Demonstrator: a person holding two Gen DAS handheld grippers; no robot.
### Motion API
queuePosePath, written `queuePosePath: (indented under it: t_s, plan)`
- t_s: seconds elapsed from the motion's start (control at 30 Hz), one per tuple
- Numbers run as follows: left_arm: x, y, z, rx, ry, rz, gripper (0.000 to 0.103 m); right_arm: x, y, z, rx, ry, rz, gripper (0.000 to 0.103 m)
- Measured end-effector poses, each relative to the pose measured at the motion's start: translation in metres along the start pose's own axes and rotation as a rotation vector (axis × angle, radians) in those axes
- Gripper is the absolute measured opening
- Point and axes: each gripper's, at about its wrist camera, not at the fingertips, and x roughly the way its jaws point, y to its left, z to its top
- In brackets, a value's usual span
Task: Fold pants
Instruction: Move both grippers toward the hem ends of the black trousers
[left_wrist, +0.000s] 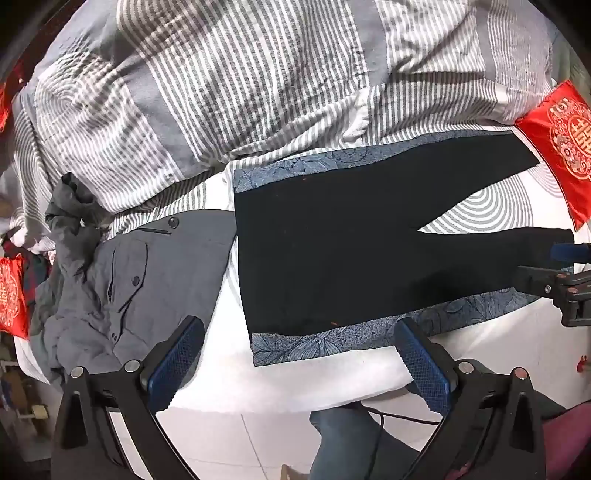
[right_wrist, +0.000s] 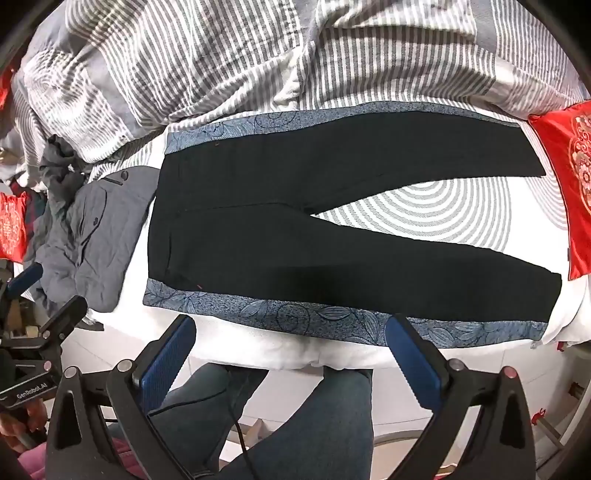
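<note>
Black pants (left_wrist: 332, 251) lie flat on a blue floral cloth (left_wrist: 295, 347) on the bed, waist to the left, two legs spread to the right. They also show in the right wrist view (right_wrist: 295, 240). My left gripper (left_wrist: 299, 350) is open and empty, hovering above the bed's near edge below the waist. My right gripper (right_wrist: 290, 350) is open and empty, above the near edge by the lower leg. The right gripper's body shows at the right edge of the left wrist view (left_wrist: 554, 284).
A crumpled grey garment (left_wrist: 129, 280) lies left of the pants. A striped grey-white duvet (left_wrist: 258, 81) is piled behind. Red embroidered cushions sit at right (left_wrist: 561, 140) and left (left_wrist: 11, 295). The person's jeans-clad legs (right_wrist: 295, 424) stand at the bed's edge over a white tiled floor.
</note>
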Motion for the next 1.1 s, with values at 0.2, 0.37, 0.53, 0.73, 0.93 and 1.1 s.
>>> queuePosePath:
  t_s: [0.2,0.37,0.53,0.73,0.93,1.1]
  plan:
    - [-0.001,0.002,-0.002,-0.014,-0.003,0.003,0.103,-0.001,-0.003,-0.002,-0.006,0.0,0.008,0.103]
    - [0.003,-0.009,0.0,-0.025,0.005,0.009,0.103,0.001,-0.002,-0.003,-0.002,0.013,0.009,0.103]
    - [0.002,0.002,-0.004,-0.032,-0.002,0.012,0.103,0.003,-0.003,0.001,-0.008,0.014,0.009,0.103]
    - [0.001,0.005,-0.003,-0.04,-0.025,0.009,0.103,0.004,-0.003,0.002,-0.005,0.006,0.034,0.103]
    - [0.001,0.007,-0.002,-0.049,-0.053,-0.013,0.103,0.006,-0.008,0.006,0.001,0.018,0.025,0.103]
    - [0.005,0.004,0.003,-0.046,0.035,-0.014,0.103,0.008,-0.014,0.008,0.002,0.015,0.009,0.103]
